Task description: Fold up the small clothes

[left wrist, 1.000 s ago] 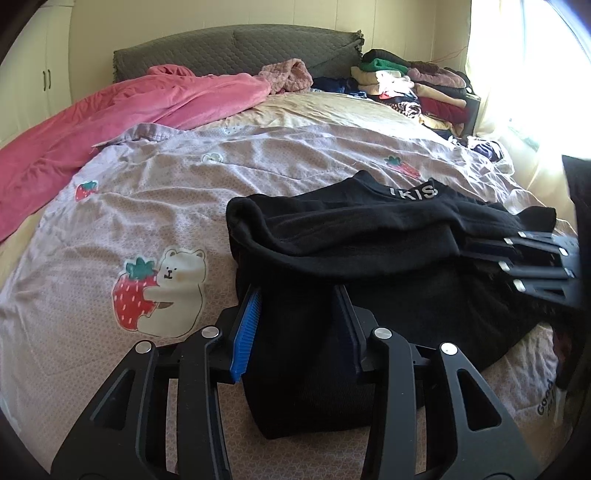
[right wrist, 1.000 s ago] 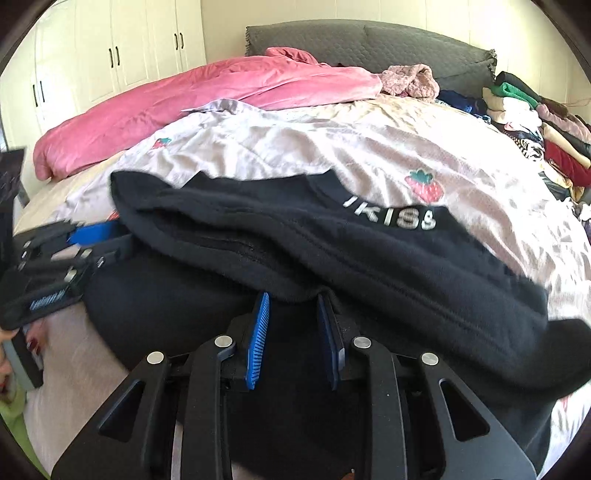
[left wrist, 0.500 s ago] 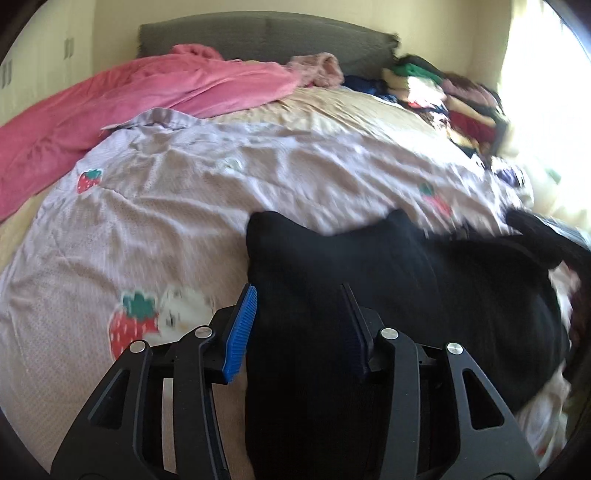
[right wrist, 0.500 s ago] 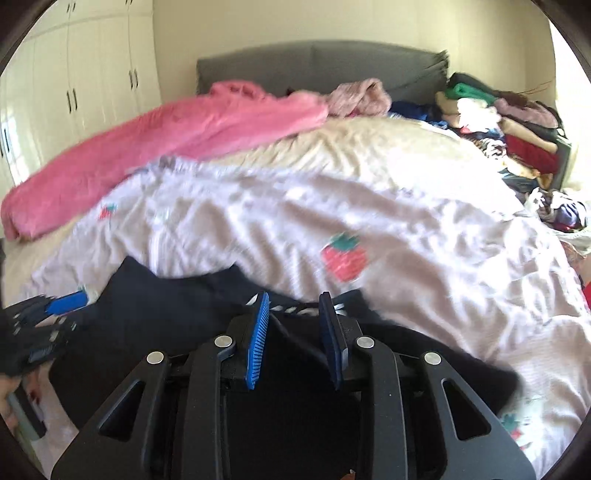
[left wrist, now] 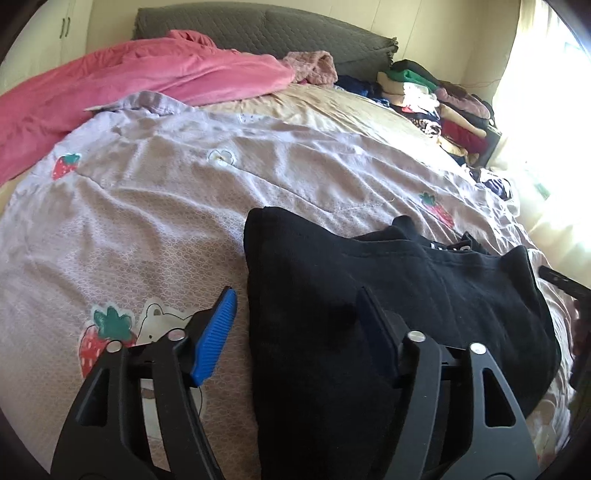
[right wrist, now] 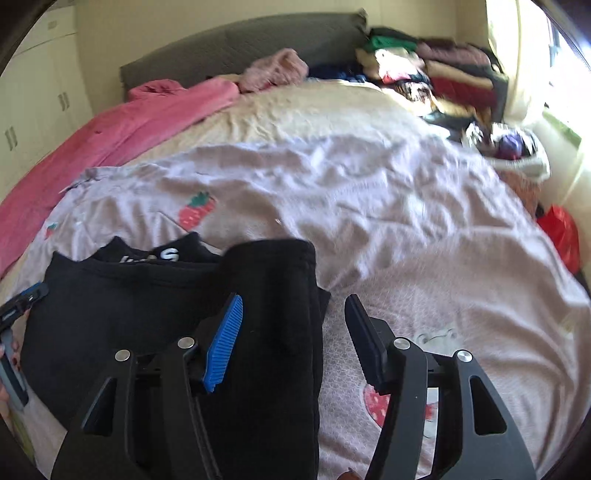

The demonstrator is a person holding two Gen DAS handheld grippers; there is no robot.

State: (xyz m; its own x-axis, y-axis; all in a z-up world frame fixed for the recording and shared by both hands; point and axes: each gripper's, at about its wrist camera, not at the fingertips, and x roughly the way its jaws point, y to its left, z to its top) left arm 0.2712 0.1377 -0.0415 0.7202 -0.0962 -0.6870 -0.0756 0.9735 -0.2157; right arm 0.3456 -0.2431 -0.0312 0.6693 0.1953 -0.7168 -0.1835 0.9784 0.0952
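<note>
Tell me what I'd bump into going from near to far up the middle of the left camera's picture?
left gripper → black garment → strawberry bedspread → beige sheet → pink blanket → grey headboard.

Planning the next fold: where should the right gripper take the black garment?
Judging by its pose, take the black garment at its free right-hand edge, coming from the right over the bedspread. That edge already lies between the open right gripper fingers.
</note>
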